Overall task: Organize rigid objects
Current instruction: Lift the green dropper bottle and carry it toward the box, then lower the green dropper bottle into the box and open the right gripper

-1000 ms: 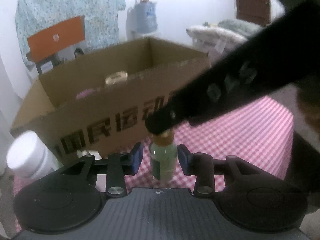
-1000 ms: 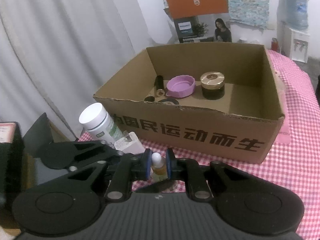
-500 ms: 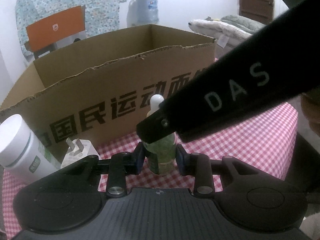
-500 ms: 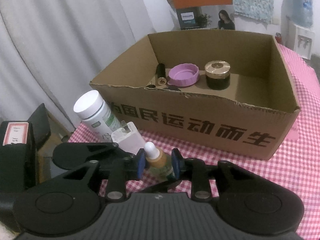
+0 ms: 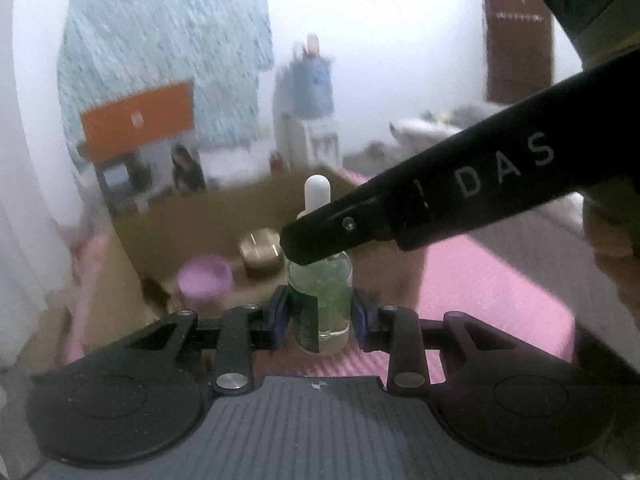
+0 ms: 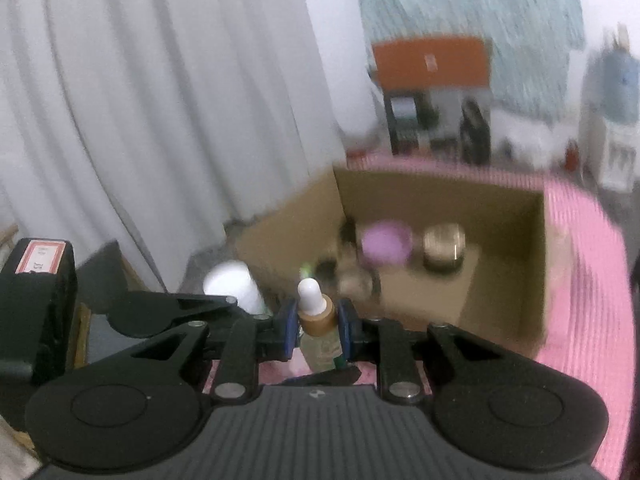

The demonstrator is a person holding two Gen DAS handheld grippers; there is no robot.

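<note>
gripping dropper bottle (image 5: 320,304) with both sets of fingers: left fingers (image 5: 320,320) pinching glass body, right fingers (image 6: 318,326) closing on collar. bottle hanging near cardboard box (image 6: 500,308), not in yet. purple lid (image 6: 386,246), gold jar (image 6: 444,248) sitting inside. white bottle (image 6: 236,286) waiting outside, left.

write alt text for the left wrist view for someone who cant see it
The left gripper holds a clear dropper bottle of greenish liquid upright, one finger each side. The black right gripper reaches in from the right across the bottle's neck. Behind, blurred, an open cardboard box on a pink checked tablecloth holds a purple lid and a gold-lidded jar.
</note>
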